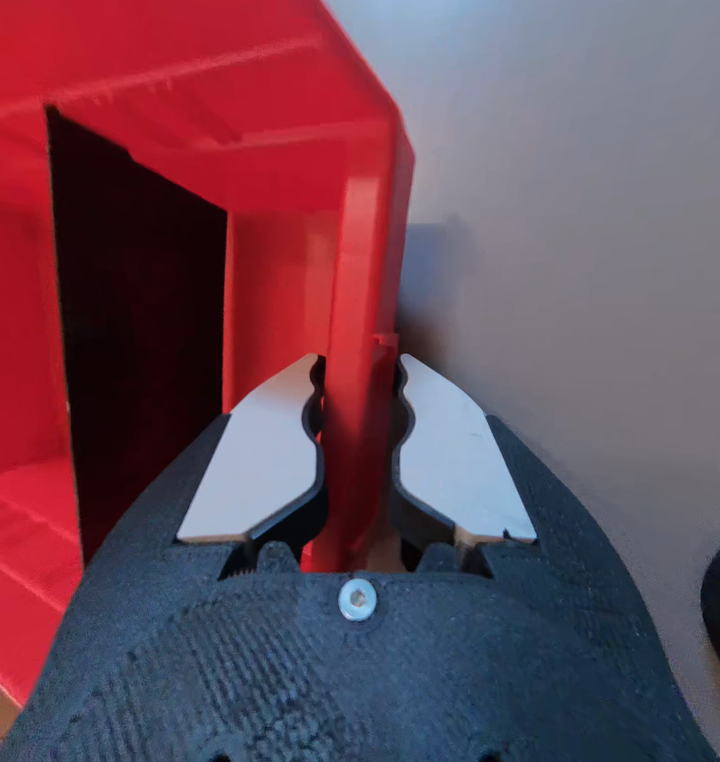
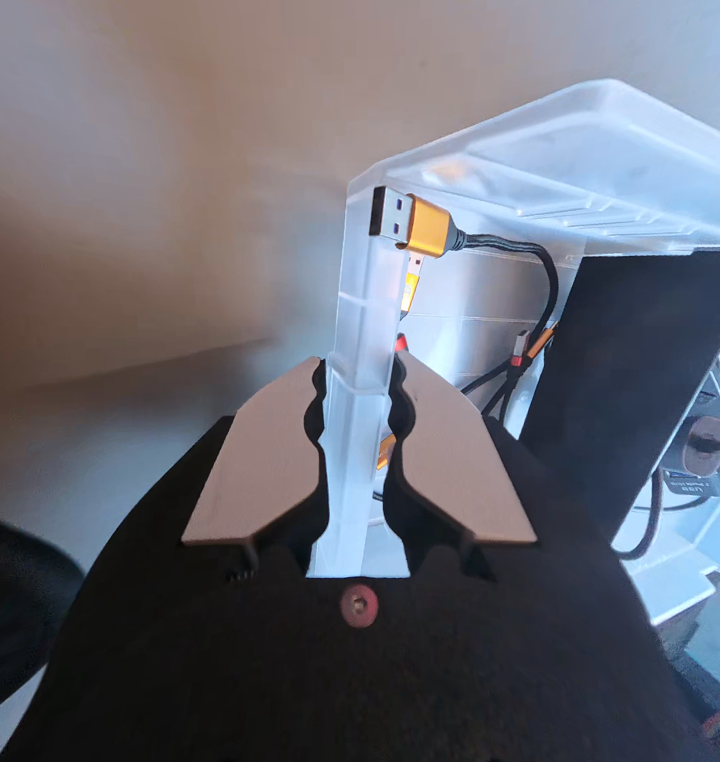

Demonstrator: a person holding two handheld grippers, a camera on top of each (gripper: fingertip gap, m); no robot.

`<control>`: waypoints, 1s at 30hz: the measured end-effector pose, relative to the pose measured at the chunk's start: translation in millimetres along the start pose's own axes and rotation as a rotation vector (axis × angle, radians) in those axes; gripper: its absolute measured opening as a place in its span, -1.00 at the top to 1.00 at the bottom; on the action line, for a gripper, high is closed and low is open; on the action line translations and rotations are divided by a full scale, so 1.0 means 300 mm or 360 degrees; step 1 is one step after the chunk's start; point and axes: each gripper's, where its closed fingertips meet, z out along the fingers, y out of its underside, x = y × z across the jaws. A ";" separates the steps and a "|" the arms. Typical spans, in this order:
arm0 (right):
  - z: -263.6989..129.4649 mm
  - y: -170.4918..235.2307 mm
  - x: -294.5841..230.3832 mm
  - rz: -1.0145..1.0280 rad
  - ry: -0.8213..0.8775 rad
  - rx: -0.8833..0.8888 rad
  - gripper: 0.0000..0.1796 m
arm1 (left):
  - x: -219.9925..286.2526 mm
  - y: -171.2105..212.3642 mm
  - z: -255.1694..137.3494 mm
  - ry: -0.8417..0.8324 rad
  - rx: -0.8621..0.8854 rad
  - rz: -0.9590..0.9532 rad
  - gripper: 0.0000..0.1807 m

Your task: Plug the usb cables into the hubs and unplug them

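We held a red bin in the left gripper and a clear bin in the right gripper, both clamped on rims, cables inside the clear bin seemingly awaiting unloading before any plugging.

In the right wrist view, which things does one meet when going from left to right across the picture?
Plain wall → right tongs shut on the clear bin's edge → orange USB plug → braided black cable → black panel → USB hub.

Orange-shelled USB plug hangs over clear bin's rim; hub beside.
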 end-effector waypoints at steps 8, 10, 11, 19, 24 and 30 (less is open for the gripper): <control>-0.127 -0.102 -0.331 -0.0175 0.0114 0.0273 0.66 | 0.077 -0.271 0.074 -0.0034 0.0154 0.0344 0.67; -0.181 -0.157 -0.394 -0.0095 0.0135 0.0437 0.65 | 0.110 -0.371 0.100 -0.0011 0.0233 0.0471 0.66; -0.221 -0.186 -0.420 -0.0041 0.0131 0.0542 0.63 | 0.124 -0.421 0.114 0.0000 0.0275 0.0512 0.66; -0.541 -0.003 -0.334 0.0867 0.0591 0.1114 0.63 | 0.158 -0.647 0.009 0.0063 0.0738 0.0225 0.63; -0.484 0.278 -0.303 0.1611 0.0733 0.1137 0.50 | 0.381 -0.692 -0.208 0.0510 0.1097 -0.0382 0.52; -0.350 0.262 -0.276 0.1826 0.0646 0.1152 0.38 | 0.595 -0.775 -0.246 0.0495 0.1363 -0.0980 0.42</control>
